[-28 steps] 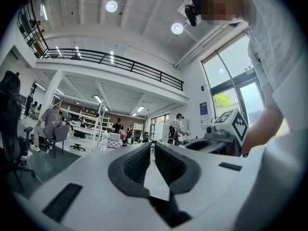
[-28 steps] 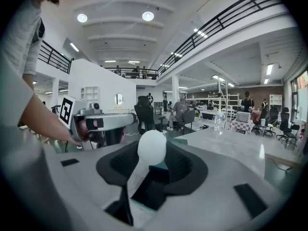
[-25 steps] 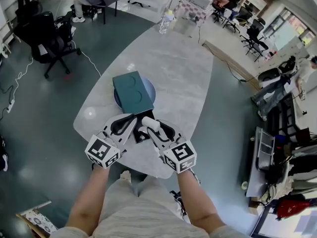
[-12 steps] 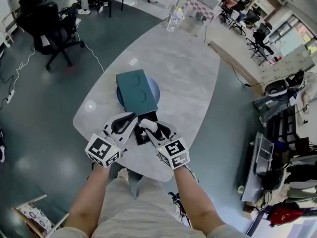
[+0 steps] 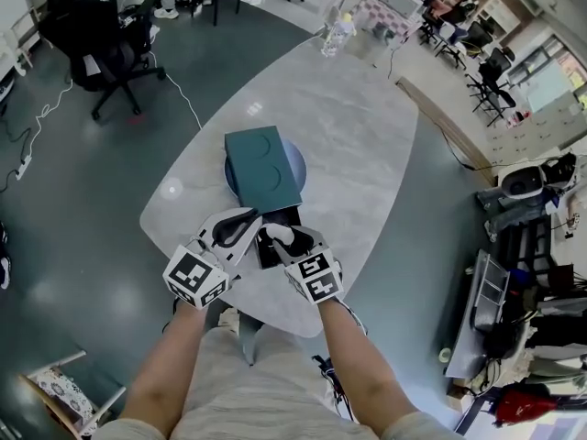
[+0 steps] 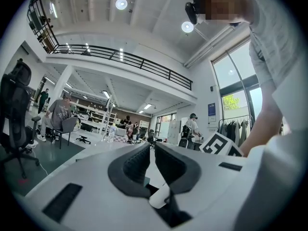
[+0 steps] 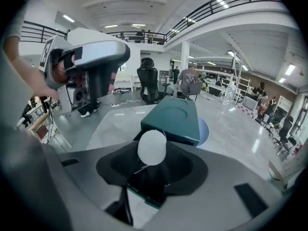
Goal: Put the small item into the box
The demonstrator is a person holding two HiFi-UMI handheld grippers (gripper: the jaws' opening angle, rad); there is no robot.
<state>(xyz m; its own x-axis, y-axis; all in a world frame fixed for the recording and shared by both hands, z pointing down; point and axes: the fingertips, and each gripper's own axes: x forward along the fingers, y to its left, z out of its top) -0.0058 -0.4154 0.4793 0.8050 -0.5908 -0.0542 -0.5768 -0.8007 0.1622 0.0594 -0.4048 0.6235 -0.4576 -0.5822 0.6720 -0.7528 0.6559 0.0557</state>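
Note:
My right gripper (image 5: 280,237) is shut on a small white rounded item (image 5: 281,235), which shows between the dark pads in the right gripper view as the white item (image 7: 152,147). It hangs just over an open black box (image 5: 271,252) near the table's front edge, the black box (image 7: 144,189) showing under the jaws. A dark teal lid (image 5: 262,168) lies behind the box on a blue plate (image 5: 294,161). My left gripper (image 5: 231,231) sits beside the box's left side, its jaws close together with nothing between them.
The oval grey marble table (image 5: 348,136) narrows at its front edge near my body. A bottle (image 5: 334,35) stands at its far end. Office chairs (image 5: 87,26) and cables lie on the floor to the left, racks and gear to the right.
My right gripper has drawn leftward with the white item, closer to the left gripper and over the black box. The left gripper has hardly moved.

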